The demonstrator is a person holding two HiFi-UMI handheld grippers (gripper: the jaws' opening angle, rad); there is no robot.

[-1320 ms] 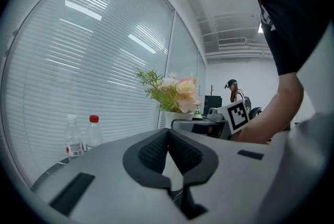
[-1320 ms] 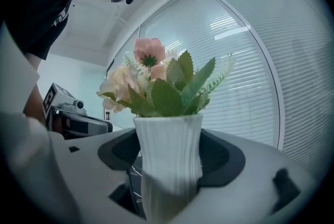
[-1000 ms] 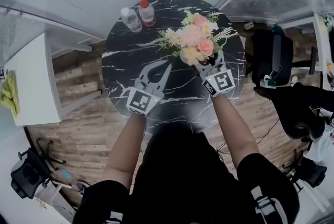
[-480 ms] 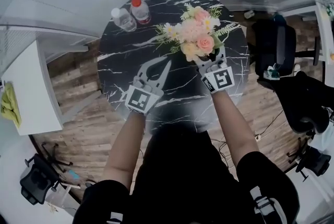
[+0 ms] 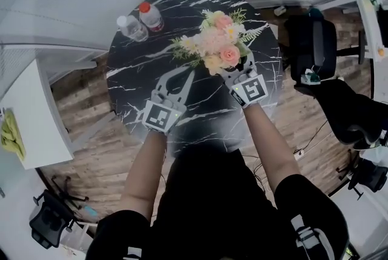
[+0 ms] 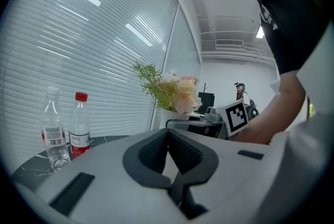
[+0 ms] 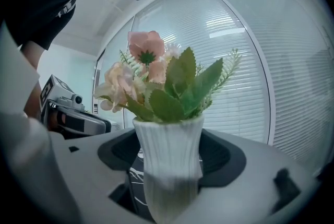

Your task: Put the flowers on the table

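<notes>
A bunch of pink, cream and green flowers (image 5: pixel 215 46) stands upright in a white ribbed vase (image 7: pixel 168 165). My right gripper (image 5: pixel 236 72) is shut on that vase over the right half of the round black marble table (image 5: pixel 139 71). The vase's foot is hidden, so whether it touches the tabletop cannot be told. My left gripper (image 5: pixel 190 74) hovers over the table's middle, left of the vase, with its jaws shut and nothing between them. From the left gripper view, the flowers (image 6: pixel 175 93) show just beyond its closed pads (image 6: pixel 180 152).
Two plastic water bottles, one clear-capped (image 5: pixel 130 27) and one red-capped (image 5: pixel 150 15), stand at the table's far left edge. A black office chair (image 5: pixel 310 46) is right of the table, a white desk (image 5: pixel 30 113) is at the left. Glass walls with blinds rise behind.
The head camera has swung, so the table and bottles sit further left in view. Both grippers keep about the same places over the table; the vase stays held.
</notes>
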